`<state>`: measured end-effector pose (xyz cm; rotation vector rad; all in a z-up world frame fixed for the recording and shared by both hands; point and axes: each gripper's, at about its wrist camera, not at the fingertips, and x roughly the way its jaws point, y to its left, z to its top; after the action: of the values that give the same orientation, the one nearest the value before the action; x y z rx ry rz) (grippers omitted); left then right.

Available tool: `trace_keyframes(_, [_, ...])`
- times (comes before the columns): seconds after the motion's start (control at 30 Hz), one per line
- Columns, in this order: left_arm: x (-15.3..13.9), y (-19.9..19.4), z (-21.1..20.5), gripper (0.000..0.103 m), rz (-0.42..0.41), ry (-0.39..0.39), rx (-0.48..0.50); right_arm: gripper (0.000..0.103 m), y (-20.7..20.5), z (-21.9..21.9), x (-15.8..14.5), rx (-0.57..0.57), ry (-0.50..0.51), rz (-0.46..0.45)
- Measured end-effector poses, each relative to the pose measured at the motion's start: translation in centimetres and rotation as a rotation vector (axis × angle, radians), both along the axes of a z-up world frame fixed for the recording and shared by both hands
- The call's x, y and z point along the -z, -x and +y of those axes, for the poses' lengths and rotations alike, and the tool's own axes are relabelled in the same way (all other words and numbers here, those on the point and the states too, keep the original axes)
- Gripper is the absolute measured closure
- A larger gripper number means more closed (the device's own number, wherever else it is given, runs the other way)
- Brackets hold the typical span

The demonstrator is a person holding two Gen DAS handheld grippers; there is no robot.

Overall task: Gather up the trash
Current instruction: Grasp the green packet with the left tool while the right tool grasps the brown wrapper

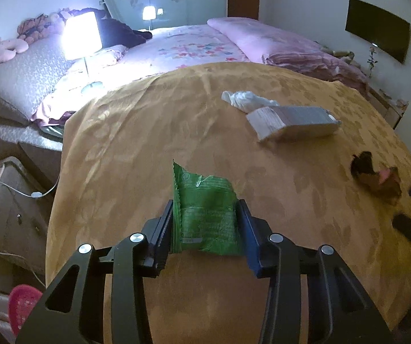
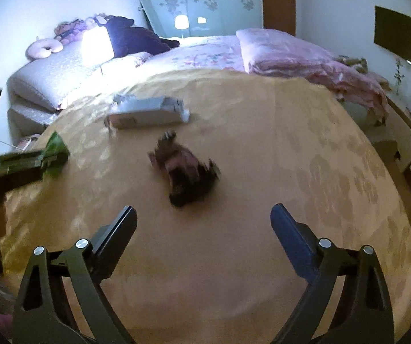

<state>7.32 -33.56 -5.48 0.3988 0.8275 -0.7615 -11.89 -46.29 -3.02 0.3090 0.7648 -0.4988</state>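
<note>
Gold bedspread point(image 1: 136, 132) carries the trash: left gripper point(image 1: 206, 220) is clenched on a green wrapper point(image 1: 205, 215) near its front edge, right gripper point(image 2: 202, 218) hangs released just short of a dark wrapper point(image 2: 188, 172), with a box point(image 1: 291, 123) and tissue point(image 1: 245, 100) farther off.

A home bedroom: bed point(image 1: 194, 43), pillows point(image 1: 25, 68), lit bedside lamp point(image 1: 82, 35).

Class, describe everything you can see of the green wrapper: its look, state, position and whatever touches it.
The green wrapper is a small crinkled packet, seemingly thin shiny plastic, with a zigzag-cut edge and faint pale print. It is creased and looks empty or nearly so. The left gripper has it pinched between both fingers, one on each side, above the golden-brown bedspread; whether it touches the cloth cannot be told.
</note>
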Motion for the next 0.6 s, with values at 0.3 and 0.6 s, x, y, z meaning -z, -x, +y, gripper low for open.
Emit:
trace_keyframes(0.3, [0.0, 1.1, 1.3, 0.062, 0.002, 0.0, 0.004, 0.028, -4.2, -1.7, -0.4, -0.055, 0.008, 0.017])
trace_keyframes(0.6, [0.0, 1.7, 2.1, 0.062, -0.003, 0.006, -0.004, 0.051, -5.3, -2.2, 0.2, -0.085, -0.043, 0.041])
